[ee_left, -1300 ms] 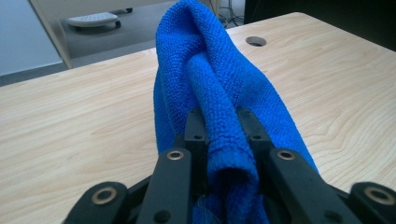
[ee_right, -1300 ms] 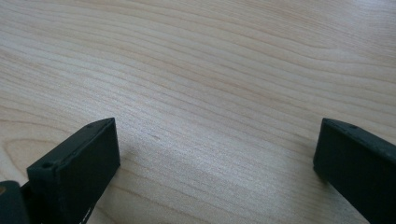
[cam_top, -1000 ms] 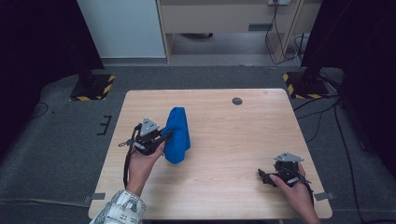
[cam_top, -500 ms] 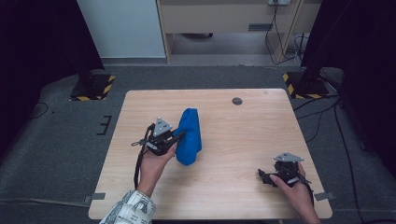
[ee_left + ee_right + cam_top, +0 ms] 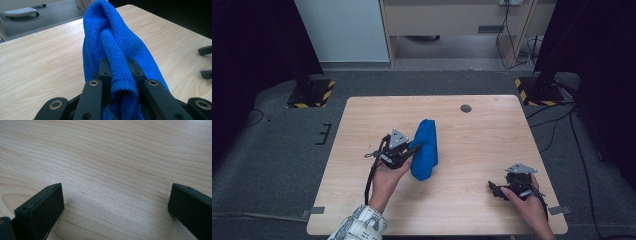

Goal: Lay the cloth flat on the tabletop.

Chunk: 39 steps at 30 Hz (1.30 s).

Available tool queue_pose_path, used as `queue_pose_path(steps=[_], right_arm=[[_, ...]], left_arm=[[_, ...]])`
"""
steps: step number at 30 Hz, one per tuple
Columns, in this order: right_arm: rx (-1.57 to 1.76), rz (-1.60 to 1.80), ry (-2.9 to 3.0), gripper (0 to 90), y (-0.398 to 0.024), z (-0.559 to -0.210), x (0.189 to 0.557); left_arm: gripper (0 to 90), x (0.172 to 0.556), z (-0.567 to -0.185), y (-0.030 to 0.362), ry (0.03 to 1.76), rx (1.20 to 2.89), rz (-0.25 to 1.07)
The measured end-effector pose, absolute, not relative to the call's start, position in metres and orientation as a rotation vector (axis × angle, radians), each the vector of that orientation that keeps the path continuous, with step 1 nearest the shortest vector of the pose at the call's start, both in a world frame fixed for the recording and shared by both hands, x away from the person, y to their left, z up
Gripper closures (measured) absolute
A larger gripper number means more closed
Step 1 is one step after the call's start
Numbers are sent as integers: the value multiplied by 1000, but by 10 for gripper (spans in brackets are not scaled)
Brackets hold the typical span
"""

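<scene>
A blue cloth (image 5: pixel 426 148) lies bunched in a long heap at the middle of the wooden table (image 5: pixel 482 140). My left gripper (image 5: pixel 414 148) is at the cloth's left side and shut on a fold of it; in the left gripper view the blue cloth (image 5: pixel 117 47) runs up from between the jaws. My right gripper (image 5: pixel 493 188) rests low near the table's front right corner, open, with bare wood between its fingers (image 5: pixel 41 207).
A small dark round mark (image 5: pixel 466 108) sits near the table's far edge. Beyond the table are grey floor, yellow-black striped stand bases (image 5: pixel 312 95) and cables. The right gripper's fingertips (image 5: pixel 205 50) show at the right edge of the left gripper view.
My left gripper has carried the blue cloth to the right, from the table's left part toward the middle. The right gripper has stayed in place.
</scene>
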State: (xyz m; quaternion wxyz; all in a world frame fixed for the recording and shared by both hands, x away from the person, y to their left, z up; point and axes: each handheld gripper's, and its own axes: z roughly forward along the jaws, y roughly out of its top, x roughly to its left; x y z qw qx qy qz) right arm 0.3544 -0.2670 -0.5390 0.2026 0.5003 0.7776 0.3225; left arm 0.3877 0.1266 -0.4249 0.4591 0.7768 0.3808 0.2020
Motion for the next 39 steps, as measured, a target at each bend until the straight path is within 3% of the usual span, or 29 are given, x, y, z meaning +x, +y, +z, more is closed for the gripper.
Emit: queue_pose_path(steps=[39], right_arm=[[1395, 899, 2171, 6, -267, -539, 354]], left_arm=[[762, 390, -495, 82, 926, 2072, 372]])
